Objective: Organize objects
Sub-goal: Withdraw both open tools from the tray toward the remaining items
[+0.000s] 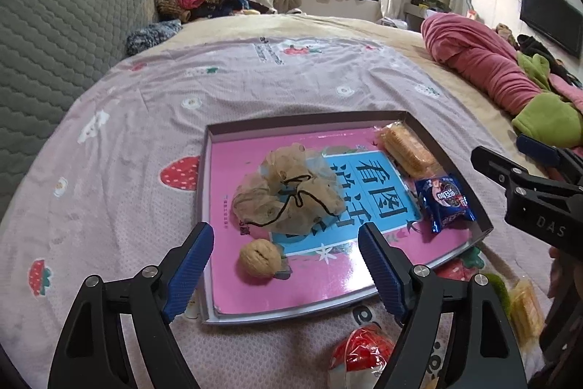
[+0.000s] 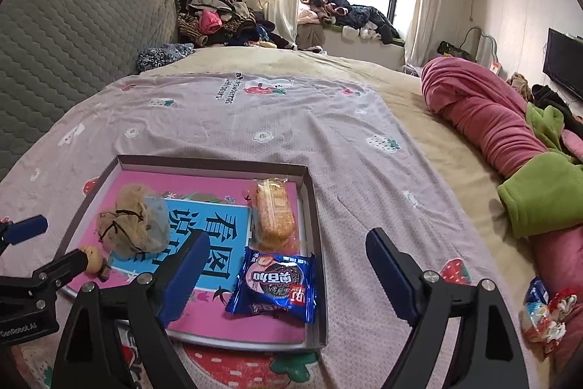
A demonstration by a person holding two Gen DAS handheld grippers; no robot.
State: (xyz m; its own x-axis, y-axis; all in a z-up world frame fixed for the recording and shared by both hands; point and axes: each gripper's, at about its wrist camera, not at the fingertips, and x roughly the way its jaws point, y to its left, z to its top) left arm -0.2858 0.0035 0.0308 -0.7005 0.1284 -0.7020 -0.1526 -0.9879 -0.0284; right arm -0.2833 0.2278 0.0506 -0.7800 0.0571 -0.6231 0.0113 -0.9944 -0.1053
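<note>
A shallow pink tray (image 1: pixel 306 120) with a blue label lies on the strawberry-print bedspread. In it are a beige mesh pouch (image 1: pixel 288 192) with a black drawstring, a walnut (image 1: pixel 259 258), an orange cracker pack (image 1: pixel 408 152) and a blue cookie pack (image 1: pixel 446 203). My left gripper (image 1: pixel 286 229) hangs open above the tray's near edge, over the walnut, holding nothing. My right gripper (image 2: pixel 288 236) is open above the tray's (image 2: pixel 218 163) right side, with the blue cookie pack (image 2: pixel 277 283) lying free below it. The left gripper (image 2: pixel 54 243) shows at the left edge by the walnut (image 2: pixel 93 257).
Outside the tray lie a red-and-white snack pack (image 1: pixel 360 349) and a yellow packet (image 1: pixel 524 312); more wrapped snacks (image 2: pixel 543 312) lie at the right. A rolled pink blanket (image 2: pixel 484 119) with green fabric (image 2: pixel 546 195) lines the right side. A grey quilted headboard (image 1: pixel 54 42) stands left.
</note>
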